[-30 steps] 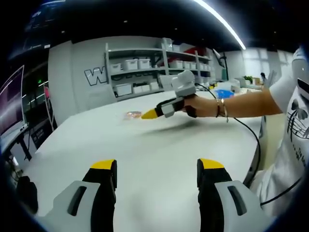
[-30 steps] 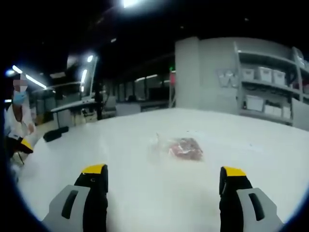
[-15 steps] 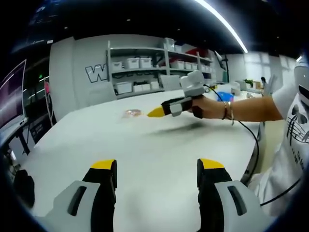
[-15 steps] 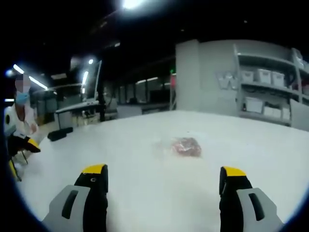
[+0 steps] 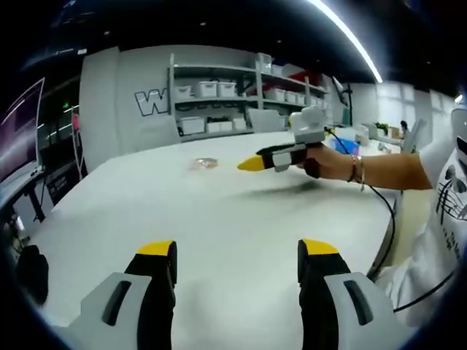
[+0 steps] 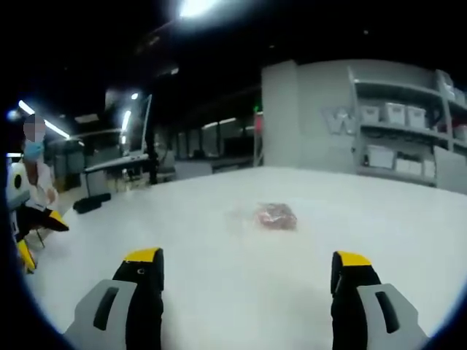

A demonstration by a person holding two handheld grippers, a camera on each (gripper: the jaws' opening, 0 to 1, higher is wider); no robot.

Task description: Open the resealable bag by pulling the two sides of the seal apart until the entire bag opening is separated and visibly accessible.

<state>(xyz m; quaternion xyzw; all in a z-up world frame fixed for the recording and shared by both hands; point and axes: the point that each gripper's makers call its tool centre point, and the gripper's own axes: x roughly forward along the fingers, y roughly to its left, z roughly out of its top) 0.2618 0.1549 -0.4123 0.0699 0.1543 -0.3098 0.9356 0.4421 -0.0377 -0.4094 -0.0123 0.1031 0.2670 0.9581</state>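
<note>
one resealable bag (image 6: 276, 216) with reddish contents, lying on one white table (image 6: 219, 277); two grippers: left gripper (image 5: 237, 266) and right gripper (image 6: 246, 273), each with two yellow-tipped jaws set apart; one grey shelving unit (image 5: 219, 98) carrying several white bins, count unclear

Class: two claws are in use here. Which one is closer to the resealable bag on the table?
The right claw: held out over the table, its yellow tips point toward the resealable bag. The left claw is much farther back.
</note>
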